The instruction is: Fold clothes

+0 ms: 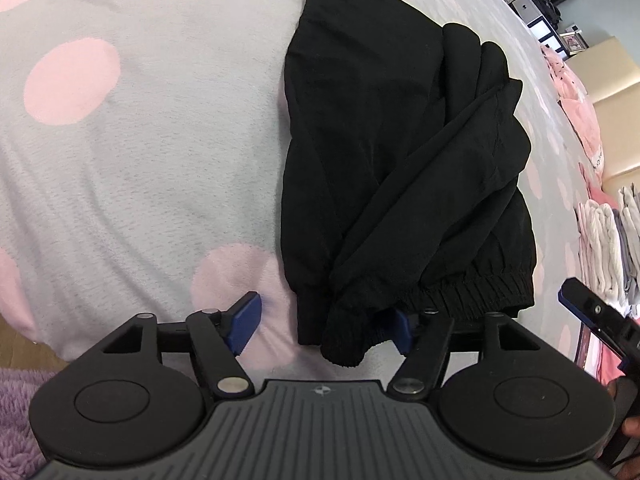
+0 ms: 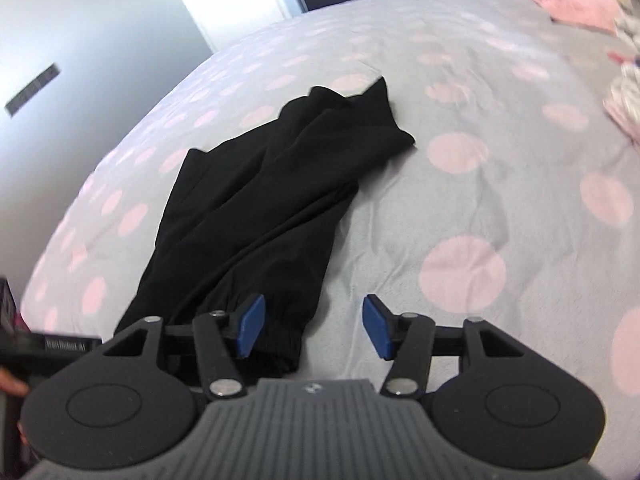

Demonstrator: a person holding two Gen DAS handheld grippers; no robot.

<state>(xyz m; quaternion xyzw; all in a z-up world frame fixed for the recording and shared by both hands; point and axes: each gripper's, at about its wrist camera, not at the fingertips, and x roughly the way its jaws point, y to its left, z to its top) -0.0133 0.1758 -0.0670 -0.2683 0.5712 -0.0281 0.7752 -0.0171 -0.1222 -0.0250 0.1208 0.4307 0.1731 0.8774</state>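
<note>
Black trousers (image 1: 400, 168) with elastic cuffs lie lengthwise on the grey bed cover with pink dots (image 1: 140, 160). My left gripper (image 1: 324, 322) is open at the near cuffs, and a cuff (image 1: 346, 344) lies between its jaws and partly hides the right blue pad. In the right wrist view the trousers (image 2: 256, 208) run away from me, and my right gripper (image 2: 314, 326) is open with its left pad over the cuff edge (image 2: 280, 344); the space between its jaws is over bare cover (image 2: 460, 200). The right gripper's tip also shows in the left wrist view (image 1: 592, 312).
A stack of folded pale clothes (image 1: 608, 248) and pink items (image 1: 576, 96) lie at the right of the bed. A purple rug (image 1: 16, 408) lies on the floor at lower left. A door and wall (image 2: 100, 40) stand beyond the bed.
</note>
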